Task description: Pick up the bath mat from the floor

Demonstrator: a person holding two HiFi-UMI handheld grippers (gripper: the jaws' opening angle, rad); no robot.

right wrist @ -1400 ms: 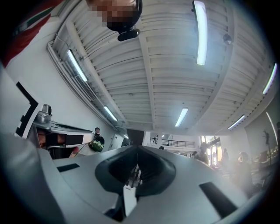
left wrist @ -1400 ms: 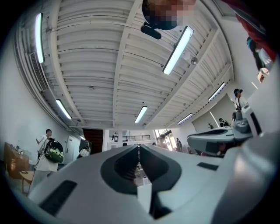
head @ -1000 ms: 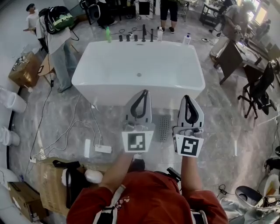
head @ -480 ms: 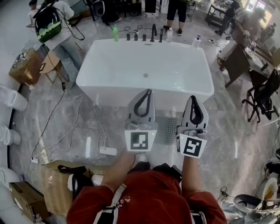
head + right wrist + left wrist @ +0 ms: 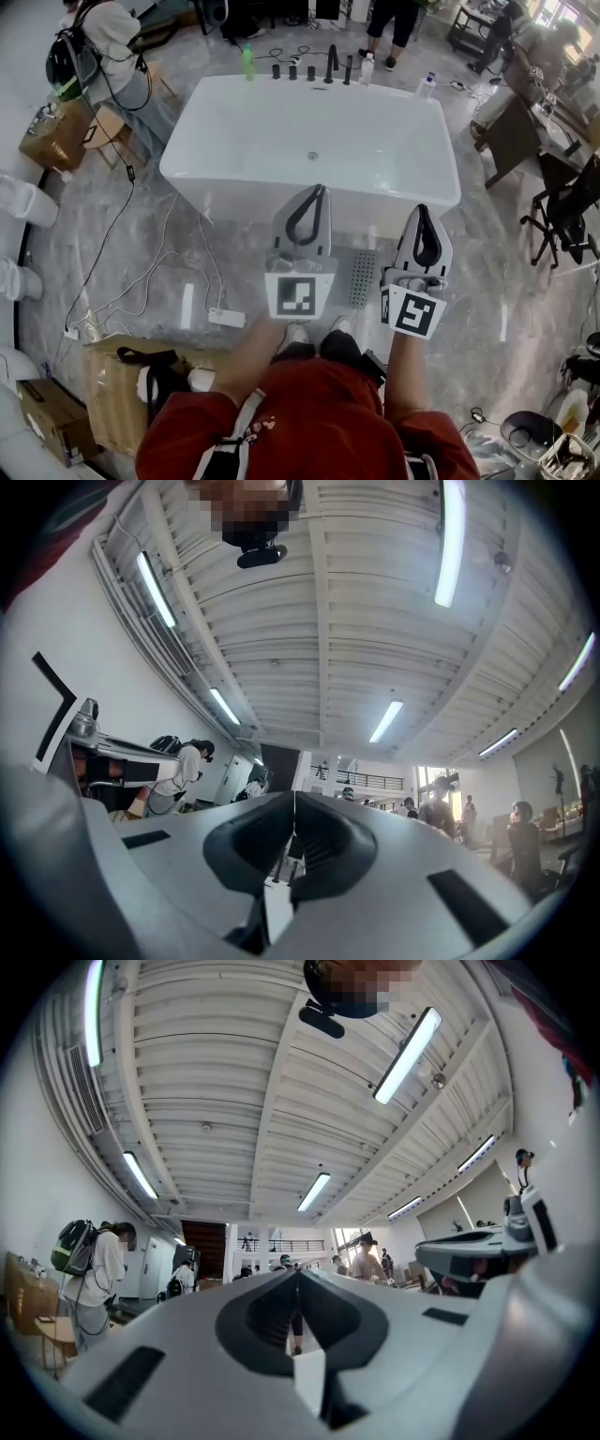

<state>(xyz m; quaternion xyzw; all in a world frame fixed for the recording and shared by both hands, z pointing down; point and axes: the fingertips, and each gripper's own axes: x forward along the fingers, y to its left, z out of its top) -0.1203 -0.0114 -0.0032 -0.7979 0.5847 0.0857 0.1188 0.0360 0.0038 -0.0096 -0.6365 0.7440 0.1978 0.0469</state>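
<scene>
Holding nothing, your left gripper (image 5: pixel 317 190) and right gripper (image 5: pixel 424 210) both have jaws pressed together, raised above the bath mat (image 5: pixel 361 277) lying beside the bathtub (image 5: pixel 234 195).

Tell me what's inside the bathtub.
Only a drain shows in the bathtub, on its white bottom; no water or objects are visible. The left gripper covers a bit of the near rim, and the near inner wall cannot be seen.
</scene>
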